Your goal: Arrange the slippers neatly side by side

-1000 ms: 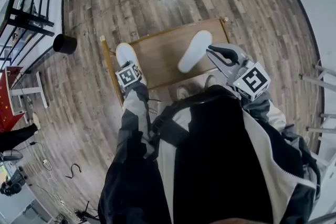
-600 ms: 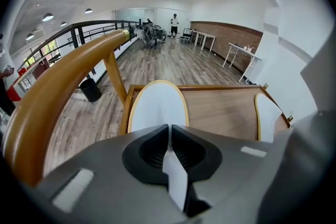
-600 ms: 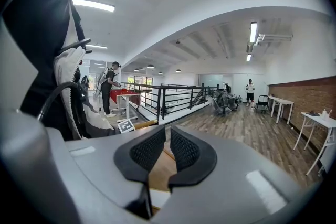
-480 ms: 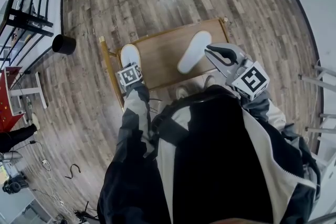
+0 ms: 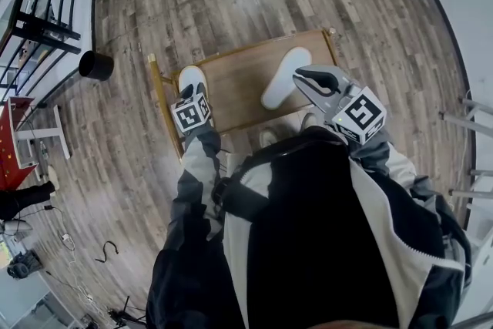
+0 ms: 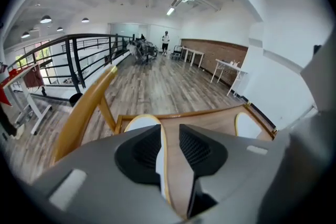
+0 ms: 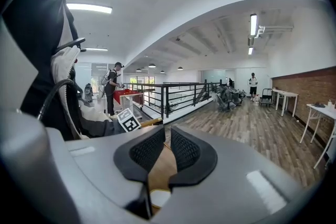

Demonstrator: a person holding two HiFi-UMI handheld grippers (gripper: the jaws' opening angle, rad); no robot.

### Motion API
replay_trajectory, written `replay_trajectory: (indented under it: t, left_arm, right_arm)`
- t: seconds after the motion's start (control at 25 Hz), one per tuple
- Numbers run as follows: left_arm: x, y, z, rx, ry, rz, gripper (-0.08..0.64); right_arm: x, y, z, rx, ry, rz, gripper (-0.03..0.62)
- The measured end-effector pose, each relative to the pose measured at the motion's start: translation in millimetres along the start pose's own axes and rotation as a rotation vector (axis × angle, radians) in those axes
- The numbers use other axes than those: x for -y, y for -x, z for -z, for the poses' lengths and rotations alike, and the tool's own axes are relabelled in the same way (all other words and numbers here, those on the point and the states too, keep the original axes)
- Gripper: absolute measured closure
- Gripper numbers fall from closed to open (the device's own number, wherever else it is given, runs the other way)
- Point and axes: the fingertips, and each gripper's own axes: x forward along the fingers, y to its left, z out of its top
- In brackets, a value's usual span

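Nearest me, my left gripper [image 6: 170,136] points steeply down over the left slipper [image 5: 192,78]; its jaws have just been opening and now stand well apart. That slipper's pale rim runs below the gap, but neither pad presses on it, so I hold nothing there, and I judge this slipper set where I want it, toe pointing away along the left end of the wooden tray [image 5: 239,88]. My right gripper [image 7: 160,152] hangs close to level at the near right of the tray, jaws only a narrow slit apart and empty, bare wood showing through the slit; I take it to be waiting near its own target. That target, the right slipper [image 5: 283,77], lies just beyond its tips, slanted and well apart from its mate, so the pair is not yet side by side and needs drawing leftward and straightening. Beyond the tray lies plank floor, a black bucket [image 5: 95,65] at the left, and a dark railing [image 6: 89,55] farther off.
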Motion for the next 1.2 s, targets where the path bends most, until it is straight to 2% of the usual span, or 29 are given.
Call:
replay_trajectory:
  t: [0.12, 0.24, 0.36, 0.44, 0.56, 0.68, 0.88, 1.04, 1.2]
  left_arm:
    - [31, 28, -47, 0.168, 0.002, 0.116, 0.541]
    - [67, 61, -87, 0.320, -0.022, 0.266, 0.541]
    - [99, 103, -120, 0.441, -0.087, 0.374, 0.541]
    - [119, 137, -139, 0.514, -0.141, 0.426, 0.541]
    - [146, 184, -156, 0.601, -0.239, 0.464, 0.541]
    - [166, 216, -161, 0.648, -0.306, 0.482, 0.541]
    - [183, 240, -162, 0.691, -0.342, 0.516, 0.541]
    - [185, 239, -153, 0.647, -0.375, 0.500, 0.541]
    - [184, 237, -154, 0.642, -0.381, 0.493, 0.541]
  right_arm:
    - [-2, -6, -10, 0.041, -0.016, -0.010, 0.557]
    - [-8, -16, -19, 0.074, -0.015, -0.034, 0.580]
    - [-14, -25, -25, 0.090, -0.001, -0.057, 0.583]
    - [-19, -30, -32, 0.107, 0.004, -0.071, 0.584]
    - [-23, -33, -43, 0.134, 0.010, -0.083, 0.586]
    - [-25, -36, -48, 0.148, 0.010, -0.084, 0.588]
    - [-26, -37, -50, 0.166, -0.003, -0.082, 0.589]
    - [-27, -35, -53, 0.169, -0.022, -0.077, 0.589]
    - [-27, -31, -54, 0.170, -0.020, -0.070, 0.589]
